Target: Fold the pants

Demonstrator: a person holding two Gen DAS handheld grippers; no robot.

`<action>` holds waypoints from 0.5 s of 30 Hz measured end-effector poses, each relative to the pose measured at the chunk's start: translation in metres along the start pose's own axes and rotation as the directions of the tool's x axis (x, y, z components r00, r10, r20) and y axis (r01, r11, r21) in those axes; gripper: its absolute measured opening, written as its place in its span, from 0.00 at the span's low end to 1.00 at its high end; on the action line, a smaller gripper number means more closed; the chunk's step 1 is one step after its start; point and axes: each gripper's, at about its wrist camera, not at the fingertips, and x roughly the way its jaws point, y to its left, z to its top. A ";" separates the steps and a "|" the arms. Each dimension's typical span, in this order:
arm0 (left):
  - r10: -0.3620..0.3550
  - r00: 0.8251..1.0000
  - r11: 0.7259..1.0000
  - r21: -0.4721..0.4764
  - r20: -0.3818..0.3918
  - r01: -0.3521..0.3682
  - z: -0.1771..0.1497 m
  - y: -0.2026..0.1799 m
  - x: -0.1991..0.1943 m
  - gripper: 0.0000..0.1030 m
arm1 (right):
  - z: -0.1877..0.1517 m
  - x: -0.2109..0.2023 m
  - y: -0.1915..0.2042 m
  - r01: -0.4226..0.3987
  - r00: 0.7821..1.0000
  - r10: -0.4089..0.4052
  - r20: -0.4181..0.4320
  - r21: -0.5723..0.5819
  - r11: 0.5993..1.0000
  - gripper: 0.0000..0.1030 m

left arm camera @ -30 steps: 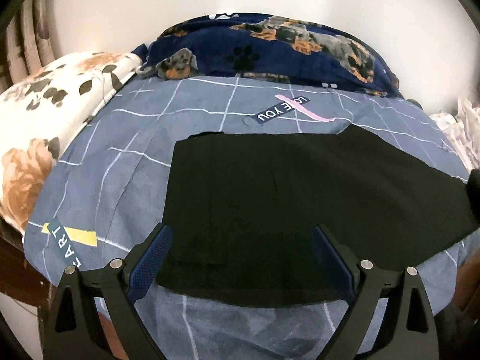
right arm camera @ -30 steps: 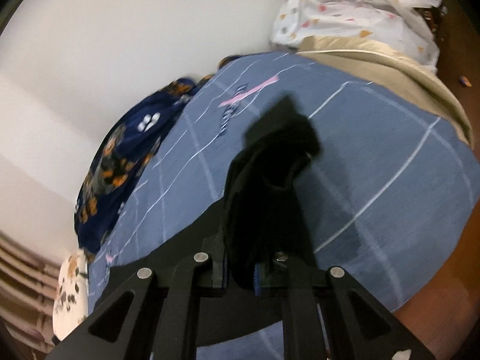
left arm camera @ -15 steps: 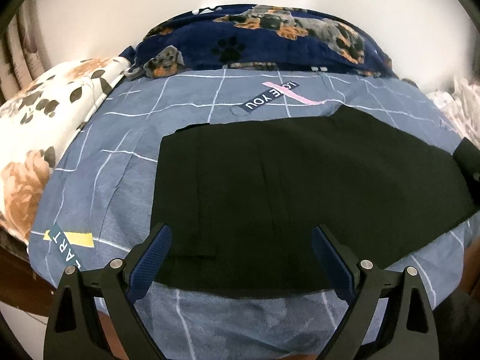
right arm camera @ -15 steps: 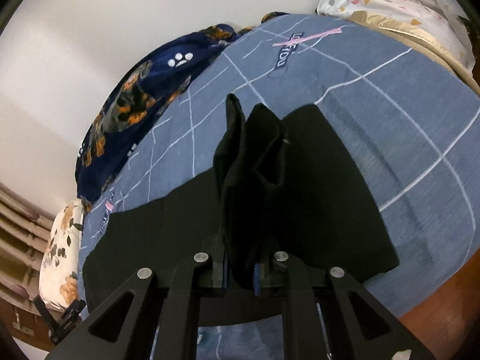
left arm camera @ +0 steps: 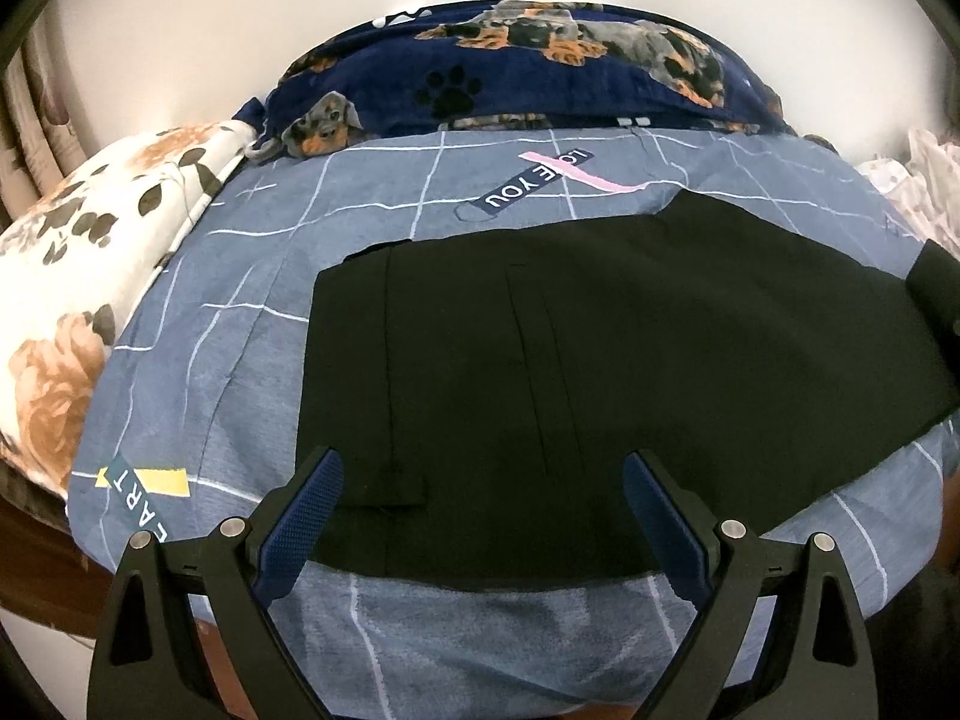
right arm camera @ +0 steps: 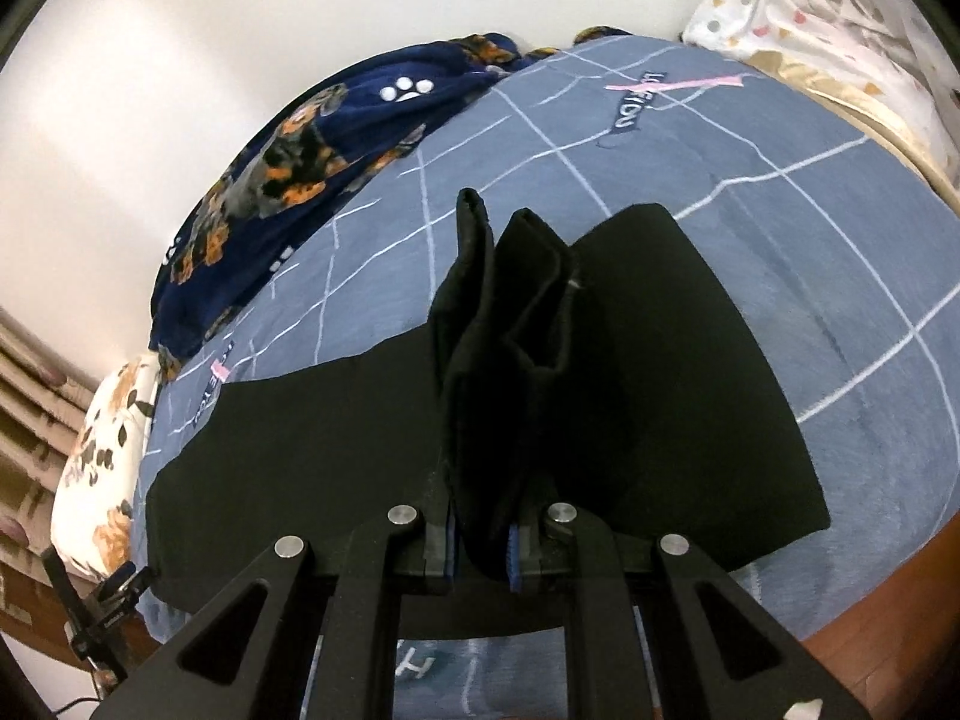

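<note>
Black pants (left arm camera: pixel 600 372) lie flat on the blue checked bed sheet (left arm camera: pixel 240 372), waistband end near my left gripper. My left gripper (left arm camera: pixel 480 516) is open and empty, its blue pads just above the pants' near edge. My right gripper (right arm camera: pixel 483 546) is shut on a bunched leg end of the pants (right arm camera: pixel 516 324) and holds it up above the flat part of the pants (right arm camera: pixel 690 396). In the left wrist view the right gripper shows as a dark shape (left arm camera: pixel 939 294) at the far right edge.
A dark blue dog-print blanket (left arm camera: pixel 540 72) lies along the wall at the back. A floral pillow (left arm camera: pixel 72 276) sits at the left. White patterned bedding (right arm camera: pixel 840 12) lies at the right end. The bed's front edge drops to a wooden floor (right arm camera: pixel 888 612).
My right gripper has lifted the held leg end and carried it over the pants toward the left gripper's side. The left wrist view has shifted slightly; its jaws stay open.
</note>
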 end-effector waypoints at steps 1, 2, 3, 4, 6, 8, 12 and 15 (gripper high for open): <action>0.000 1.000 1.000 0.000 -0.001 0.000 0.000 0.000 0.000 0.91 | 0.000 0.000 0.002 0.000 1.000 0.000 -0.001 -0.006 1.000 0.12; 0.002 1.000 1.000 0.003 -0.003 -0.002 0.000 -0.001 0.001 0.91 | 0.000 0.000 0.005 -0.001 1.000 0.001 -0.002 -0.014 1.000 0.12; 0.004 1.000 1.000 0.005 -0.005 -0.004 -0.001 -0.001 0.001 0.91 | -0.001 0.000 0.006 -0.003 1.000 0.003 -0.003 -0.018 1.000 0.12; 0.005 1.000 1.000 0.007 -0.007 -0.005 -0.001 -0.002 0.002 0.91 | -0.001 0.001 0.008 -0.006 1.000 0.006 -0.004 -0.024 1.000 0.12; 0.008 1.000 1.000 0.012 -0.011 -0.008 -0.001 -0.002 0.003 0.91 | -0.003 0.002 0.013 -0.007 1.000 0.007 -0.009 -0.037 0.999 0.12; 0.011 1.000 1.000 0.016 -0.013 -0.011 -0.001 -0.003 0.004 0.91 | -0.003 0.004 0.017 -0.010 1.000 0.009 -0.014 -0.050 0.999 0.12; 0.012 1.000 1.000 0.019 -0.015 -0.012 -0.001 -0.004 0.004 0.91 | -0.006 0.009 0.025 -0.019 0.999 0.017 -0.029 -0.075 0.997 0.12; 0.012 1.000 1.000 0.019 -0.022 -0.012 -0.002 -0.004 0.005 0.91 | -0.009 0.013 0.031 -0.031 0.999 0.027 -0.043 -0.092 0.995 0.12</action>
